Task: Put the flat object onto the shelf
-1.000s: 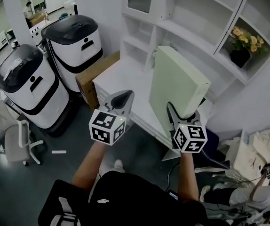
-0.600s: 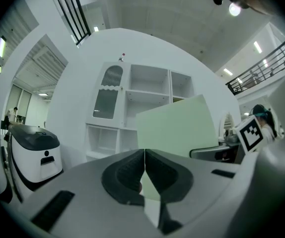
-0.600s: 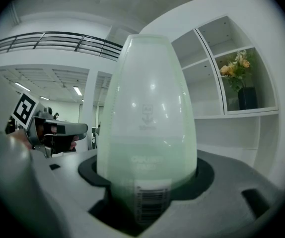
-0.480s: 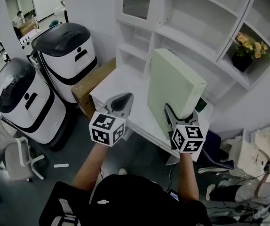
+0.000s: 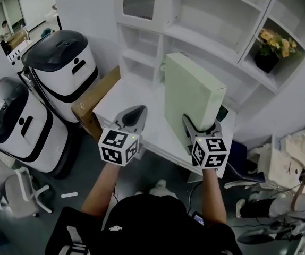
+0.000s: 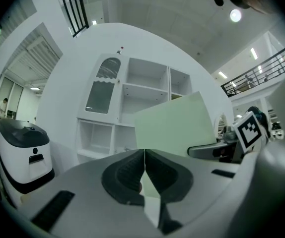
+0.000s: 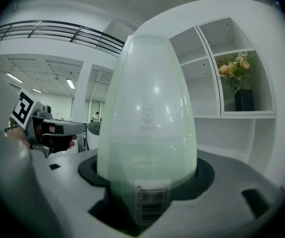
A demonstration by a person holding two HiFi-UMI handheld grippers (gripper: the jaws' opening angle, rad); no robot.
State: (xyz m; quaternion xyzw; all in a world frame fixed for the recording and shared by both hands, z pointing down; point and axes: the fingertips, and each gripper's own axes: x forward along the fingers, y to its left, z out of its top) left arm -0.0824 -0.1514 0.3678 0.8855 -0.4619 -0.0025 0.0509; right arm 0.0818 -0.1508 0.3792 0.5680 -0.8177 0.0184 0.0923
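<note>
- Our right gripper [image 5: 201, 125] has its jaws partway open and clamped on the lower end of the flat box [image 5: 192, 94]. One jaw sits on each broad face.
- In the right gripper view the pale green box [image 7: 147, 118] fills the gap between the jaws. It stands up and away from them, and a barcode label sits at the end nearest the camera.
- The box stands on edge, roughly upright, above the front part of the white counter [image 5: 123, 97]. We cannot tell whether it touches the counter.
- The box's top edge reaches the height of the lower compartments of the white shelf unit [image 5: 211, 15], just in front of them.
- Our left gripper [image 5: 134, 113] has its jaws pressed together with nothing between them. It hovers over the counter's front edge, beside the box and apart from it.
- In the left gripper view the box [image 6: 175, 120] shows beyond the closed jaws, off to the right.
- The shelf compartments behind and above the box are open-fronted. A pot of yellow flowers [image 5: 272, 44] occupies one to the right, well apart from the box.
- To the left, a cardboard carton [image 5: 94, 97] butts against the counter's side. Two white machines with black lids [image 5: 62, 62] stand beyond it.
</note>
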